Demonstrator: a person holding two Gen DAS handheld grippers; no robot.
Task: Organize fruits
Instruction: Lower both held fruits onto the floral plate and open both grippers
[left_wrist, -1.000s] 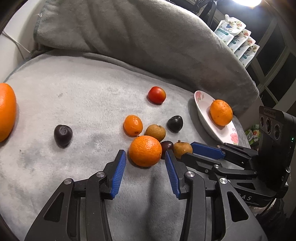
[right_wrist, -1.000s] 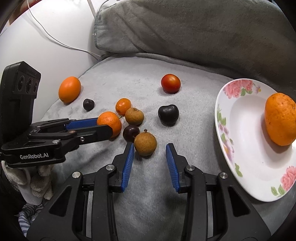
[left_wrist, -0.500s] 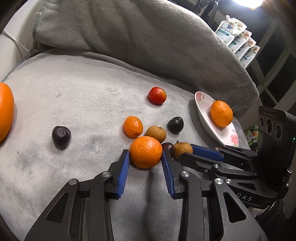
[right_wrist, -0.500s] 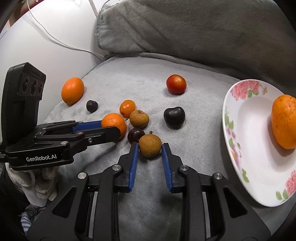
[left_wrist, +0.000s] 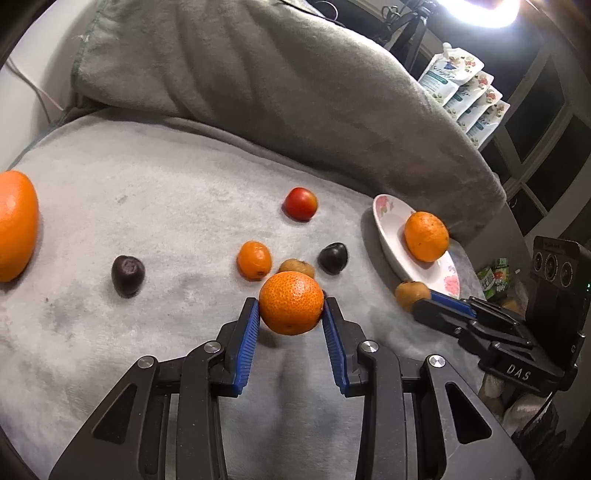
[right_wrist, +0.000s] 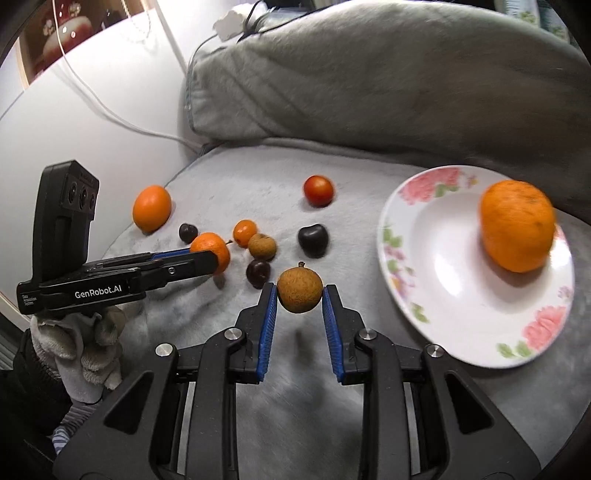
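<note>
My left gripper (left_wrist: 291, 312) is shut on an orange mandarin (left_wrist: 291, 307) and holds it just above the grey cushion. My right gripper (right_wrist: 300, 295) is shut on a brown longan (right_wrist: 300, 290), also lifted, left of the flowered white plate (right_wrist: 454, 280). The plate holds one orange (right_wrist: 517, 225). On the cushion lie a red tomato (right_wrist: 318, 190), a small orange kumquat (right_wrist: 244, 232), another brown longan (right_wrist: 261, 246), a black heart-shaped fruit (right_wrist: 313, 240), two dark plums (right_wrist: 258, 272) (right_wrist: 187, 232) and a large orange (right_wrist: 151, 207).
A grey pillow (right_wrist: 369, 81) rises behind the cushion. A white wall with a cable (right_wrist: 110, 110) is at the left. Refill pouches (left_wrist: 465, 99) stand by a window at the far right. The cushion edge drops off near the plate.
Both grippers closed on their fruits and lifted them: the left took the mandarin, the right took the longan and moved right toward the plate.
</note>
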